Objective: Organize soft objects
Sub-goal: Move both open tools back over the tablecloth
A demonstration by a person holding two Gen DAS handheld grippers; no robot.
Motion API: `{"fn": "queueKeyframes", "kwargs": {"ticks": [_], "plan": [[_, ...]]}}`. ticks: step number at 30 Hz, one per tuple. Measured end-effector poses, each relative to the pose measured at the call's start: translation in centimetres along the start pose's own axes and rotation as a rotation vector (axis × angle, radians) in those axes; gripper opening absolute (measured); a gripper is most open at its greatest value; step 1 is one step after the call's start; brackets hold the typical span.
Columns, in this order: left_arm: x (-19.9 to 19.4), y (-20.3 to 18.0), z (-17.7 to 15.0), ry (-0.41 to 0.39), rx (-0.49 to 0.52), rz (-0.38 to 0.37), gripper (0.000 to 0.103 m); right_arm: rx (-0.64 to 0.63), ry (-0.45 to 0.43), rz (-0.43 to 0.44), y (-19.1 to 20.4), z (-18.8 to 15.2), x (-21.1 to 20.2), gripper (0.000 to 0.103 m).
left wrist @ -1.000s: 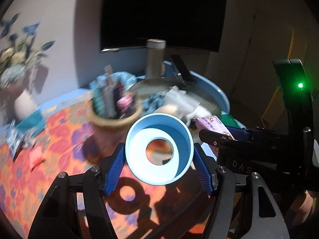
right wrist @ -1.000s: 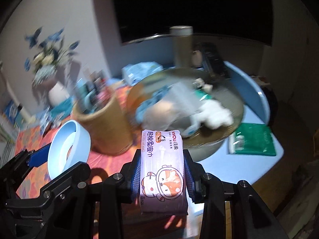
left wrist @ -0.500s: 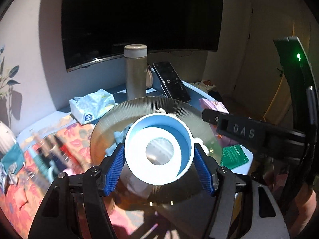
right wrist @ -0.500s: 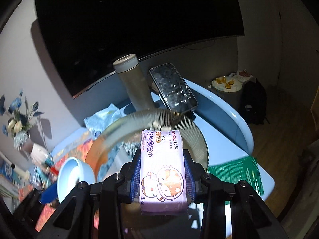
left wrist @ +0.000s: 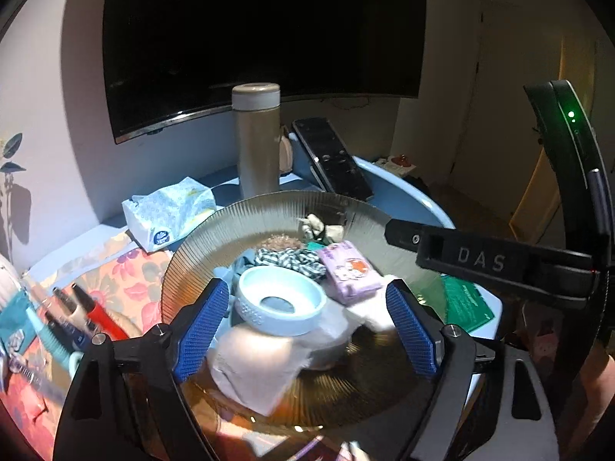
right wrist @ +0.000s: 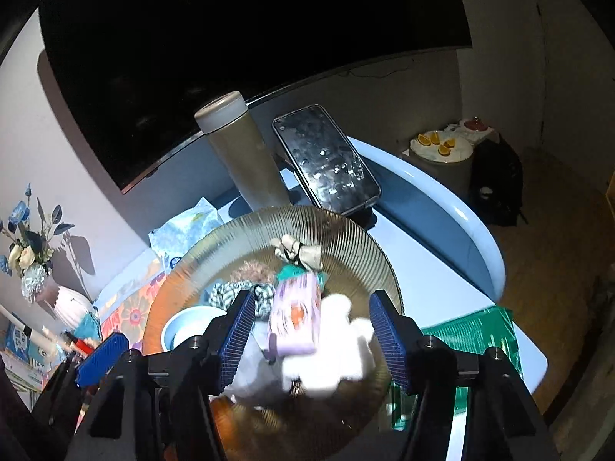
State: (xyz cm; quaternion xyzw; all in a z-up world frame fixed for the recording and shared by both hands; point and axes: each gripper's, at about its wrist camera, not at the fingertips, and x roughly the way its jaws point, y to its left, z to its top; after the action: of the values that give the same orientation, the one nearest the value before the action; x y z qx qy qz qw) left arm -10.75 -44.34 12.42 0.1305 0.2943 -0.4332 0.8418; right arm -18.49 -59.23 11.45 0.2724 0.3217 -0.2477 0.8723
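Observation:
A ribbed amber glass bowl [left wrist: 269, 207] [right wrist: 357, 238] holds the soft things. A light blue ring [left wrist: 280, 305] [right wrist: 188, 326] lies on a pale cloth [left wrist: 253, 365]. A purple tissue pack [left wrist: 348, 271] [right wrist: 296, 317] lies beside it, near a checked scrunchie [left wrist: 288, 259], a white plush [right wrist: 334, 349] and a beige bow [right wrist: 298, 253]. My left gripper [left wrist: 307, 330] is open above the ring. My right gripper [right wrist: 313, 334] is open above the pack.
A tan flask [left wrist: 256, 142] [right wrist: 242, 157] and a propped phone [left wrist: 332, 159] [right wrist: 326, 159] stand behind the bowl. A blue tissue pack [left wrist: 169, 211] lies left, pens [left wrist: 84, 315] at the left, a green packet [right wrist: 472, 334] right. The table edge [right wrist: 480, 246] curves right.
Both grippers have opened over the bowl. The blue ring and the purple tissue pack left the jaws and now lie in the bowl.

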Motion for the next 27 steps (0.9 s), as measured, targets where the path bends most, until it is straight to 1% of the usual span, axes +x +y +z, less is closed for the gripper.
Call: {"fn": "queueKeyframes", "kwargs": {"ticks": [4,9,11,14,16,18,21,24,27], "plan": [[-2.7,-0.9,-0.6,-0.031,0.012,-0.012,0.083,-0.029,-0.032,-0.016,1.1,-0.6,-2.4,0.06],[-6.9,-1.1,-1.5,-0.057,0.002,-0.012,0.083,-0.103,-0.091,-0.021,3.7,-1.9,-6.6,0.06],[-8.6,-0.6,-2.3,-0.051,-0.012,0.006,0.083,-0.147,-0.11,-0.014,5.1,-2.6,-8.1,0.06],[-10.8,0.8,-3.5,-0.052,-0.037,0.051,0.083,-0.212,-0.13,0.037,7.5,-3.8,-10.1,0.06],[-12.8,2.8,-4.5,-0.055,-0.073,0.109,0.083,-0.257,-0.133,0.075,9.4,-4.7,-10.9,0.06],[-14.2,4.6,-5.3,-0.055,-0.106,0.148,0.083,-0.313,-0.132,0.117,11.9,-5.8,-11.7,0.06],[-16.5,8.6,-6.9,-0.046,-0.179,0.224,0.083,-0.393,-0.119,0.183,15.5,-7.6,-12.2,0.06],[-18.1,12.4,-8.5,-0.026,-0.241,0.301,0.083,-0.476,-0.084,0.243,19.4,-9.8,-11.9,0.06],[-19.9,16.8,-10.4,-0.008,-0.315,0.383,0.083,-0.565,-0.041,0.284,23.3,-12.2,-11.0,0.06]]}}
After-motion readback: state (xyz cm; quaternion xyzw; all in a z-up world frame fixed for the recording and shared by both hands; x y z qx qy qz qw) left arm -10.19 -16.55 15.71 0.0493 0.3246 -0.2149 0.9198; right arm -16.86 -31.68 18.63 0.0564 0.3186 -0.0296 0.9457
